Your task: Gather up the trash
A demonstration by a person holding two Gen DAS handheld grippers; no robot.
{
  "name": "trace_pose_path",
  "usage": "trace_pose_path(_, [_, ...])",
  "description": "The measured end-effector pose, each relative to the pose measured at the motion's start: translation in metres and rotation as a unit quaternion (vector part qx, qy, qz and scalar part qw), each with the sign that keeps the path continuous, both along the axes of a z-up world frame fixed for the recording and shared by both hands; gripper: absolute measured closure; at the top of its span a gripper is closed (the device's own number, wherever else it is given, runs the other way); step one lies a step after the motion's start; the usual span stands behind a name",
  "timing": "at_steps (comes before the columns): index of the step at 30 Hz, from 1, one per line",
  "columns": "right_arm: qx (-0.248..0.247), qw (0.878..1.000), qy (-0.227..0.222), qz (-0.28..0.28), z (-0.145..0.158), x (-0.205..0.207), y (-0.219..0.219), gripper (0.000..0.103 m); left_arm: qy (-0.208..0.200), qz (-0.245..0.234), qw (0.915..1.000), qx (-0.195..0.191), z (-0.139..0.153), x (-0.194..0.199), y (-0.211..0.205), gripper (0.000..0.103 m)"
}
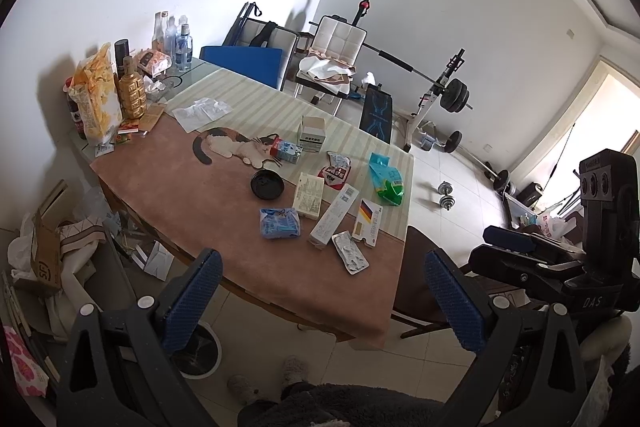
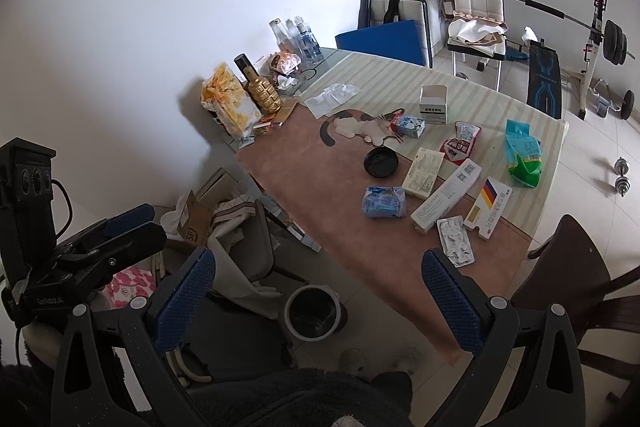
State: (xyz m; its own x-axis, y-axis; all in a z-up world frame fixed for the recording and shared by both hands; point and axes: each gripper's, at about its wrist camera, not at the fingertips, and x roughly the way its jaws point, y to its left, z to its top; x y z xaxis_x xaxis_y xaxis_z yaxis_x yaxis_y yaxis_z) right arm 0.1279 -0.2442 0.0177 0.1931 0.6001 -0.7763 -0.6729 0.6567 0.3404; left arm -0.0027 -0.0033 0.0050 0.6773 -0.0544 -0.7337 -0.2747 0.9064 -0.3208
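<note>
Trash lies on the table [image 1: 224,211]: a blue tissue pack [image 1: 279,223], a foil blister pack [image 1: 351,251], a long white box [image 1: 334,217], a cream box [image 1: 308,195], a flag-marked box [image 1: 369,222], a black lid [image 1: 267,184], a green and blue bag [image 1: 386,179], a red wrapper [image 1: 335,169] and a small milk carton [image 1: 287,151]. A white-rimmed bin [image 2: 312,311] stands on the floor by the table's near corner. My left gripper [image 1: 322,299] is open and empty above the table's near edge. My right gripper [image 2: 318,301] is open and empty above the bin.
Bottles [image 1: 176,39], a snack bag [image 1: 94,99] and a gold bottle [image 1: 130,93] stand at the table's far left. Cardboard and bags [image 1: 48,259] clutter the floor on the left. A dark chair [image 2: 576,275] stands right of the table. Weights and a bench [image 1: 448,95] are behind.
</note>
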Motion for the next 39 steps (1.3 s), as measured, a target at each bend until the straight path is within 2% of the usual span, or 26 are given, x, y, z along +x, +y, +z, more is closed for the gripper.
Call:
trace_pose_path(20, [0.005, 1.0, 0.004, -0.001, 0.0, -0.003, -0.004, 0.0, -0.001, 0.0, 1.0, -0.001, 0.001, 0.0, -0.004, 0.0])
trace_pose_path(32, [0.006, 1.0, 0.005, -0.008, -0.001, 0.001, -0.008, 0.0, -0.001, -0.002, 1.0, 0.002, 0.003, -0.001, -0.021, 0.0])
trace_pose_path(35, [0.001, 0.999, -0.006, -0.042, -0.003, 0.003, -0.01, 0.0, 0.009, 0.024, 0.9987, 0.044, 0.0, 0.006, -0.026, 0.0])
trace_pose_path(36, [-0.003, 0.999, -0.007, -0.053, -0.005, 0.007, -0.01, 0.0, 0.017, 0.044, 0.9959, 0.078, -0.002, 0.012, -0.029, 0.0])
trace_pose_path(39, [-0.022, 0.994, 0.004, -0.106, -0.025, 0.025, -0.012, 0.0, 0.047, 0.081, 0.9853, 0.143, -0.019, 0.034, -0.031, 0.0])
